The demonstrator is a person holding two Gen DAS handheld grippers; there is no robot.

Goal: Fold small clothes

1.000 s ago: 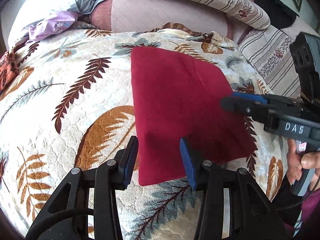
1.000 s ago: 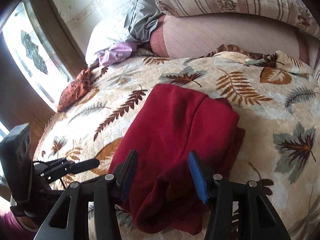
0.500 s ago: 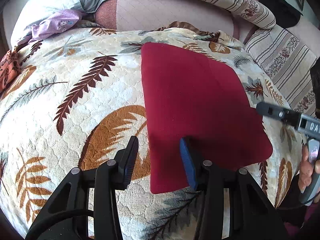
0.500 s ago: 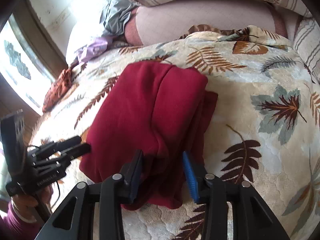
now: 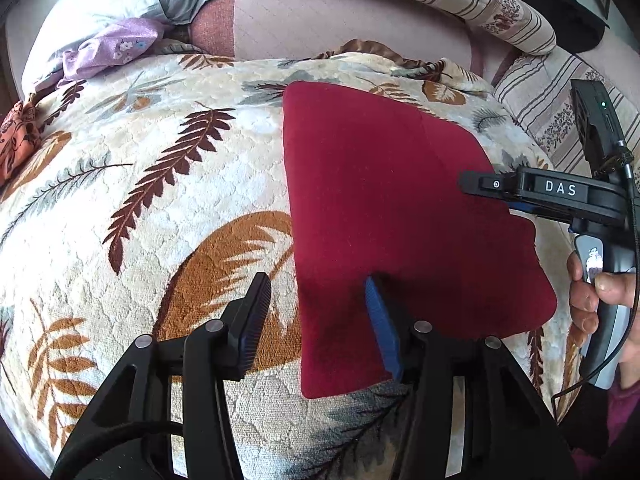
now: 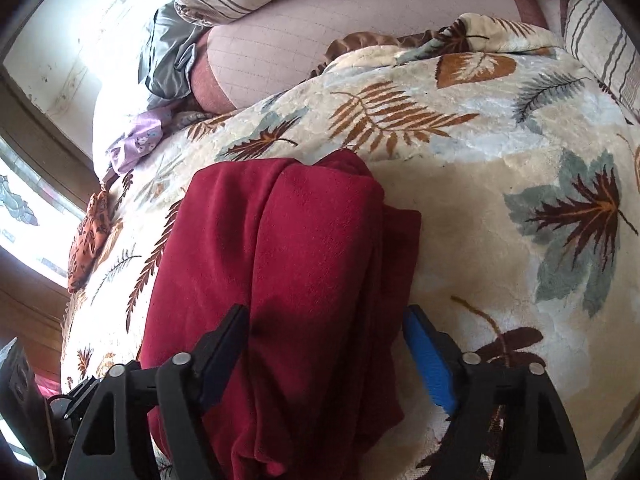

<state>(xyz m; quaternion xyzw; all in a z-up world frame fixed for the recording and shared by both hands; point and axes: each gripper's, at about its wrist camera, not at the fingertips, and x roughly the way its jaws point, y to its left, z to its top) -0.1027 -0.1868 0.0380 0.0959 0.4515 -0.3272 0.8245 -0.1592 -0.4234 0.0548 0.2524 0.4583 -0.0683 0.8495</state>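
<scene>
Both claws, L [image 5: 316, 316] & R [image 6: 328, 356], opening, released over folded red garment [image 5: 392, 208].

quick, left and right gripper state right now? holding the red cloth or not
Left gripper: jaws opening, straddling the left edge of the red cloth, not holding it.
Right gripper: jaws opening, the red cloth between them, not clamped.
</scene>
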